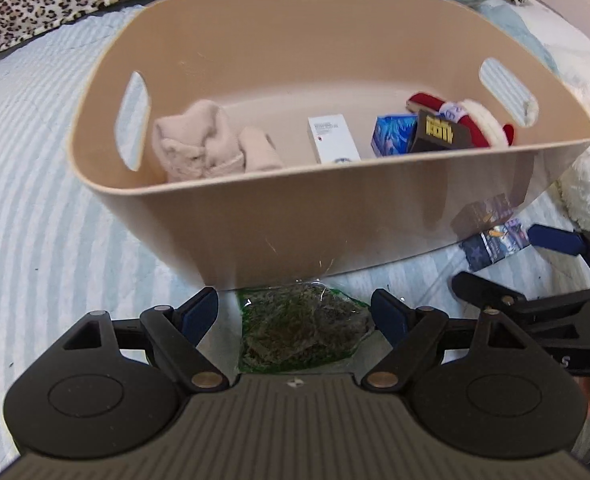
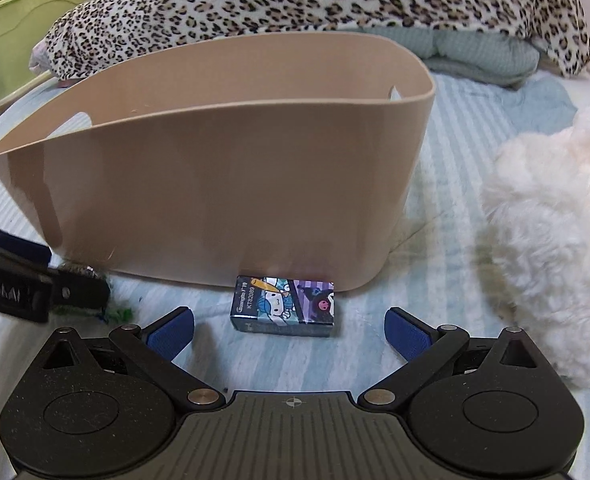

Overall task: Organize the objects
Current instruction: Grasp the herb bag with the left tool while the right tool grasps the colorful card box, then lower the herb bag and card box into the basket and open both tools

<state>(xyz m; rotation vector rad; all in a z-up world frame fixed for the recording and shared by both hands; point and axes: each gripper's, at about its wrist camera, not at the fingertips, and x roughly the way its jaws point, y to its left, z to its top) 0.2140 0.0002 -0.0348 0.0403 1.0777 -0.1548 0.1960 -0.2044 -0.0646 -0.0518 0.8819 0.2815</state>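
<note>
A beige plastic basket [image 1: 335, 216] stands on the bed; it also shows in the right wrist view [image 2: 223, 184]. Inside lie beige socks [image 1: 207, 144], a white box [image 1: 331, 140], a blue packet [image 1: 391, 136] and a red-and-white item [image 1: 467, 120]. My left gripper [image 1: 295, 312] is open around a clear bag of green moss [image 1: 303, 328] lying against the basket's near wall. My right gripper [image 2: 289, 330] is open just short of a small cartoon-printed box [image 2: 285, 306] lying by the basket's base; that box also shows in the left wrist view [image 1: 495, 242].
The bed has a pale blue-striped cover [image 1: 35, 200]. A white fluffy item [image 2: 551, 248] lies to the right. A leopard-print blanket [image 2: 315, 4] and a green quilt [image 2: 479, 56] lie behind the basket. A green cabinet [image 2: 15, 36] stands at the far left.
</note>
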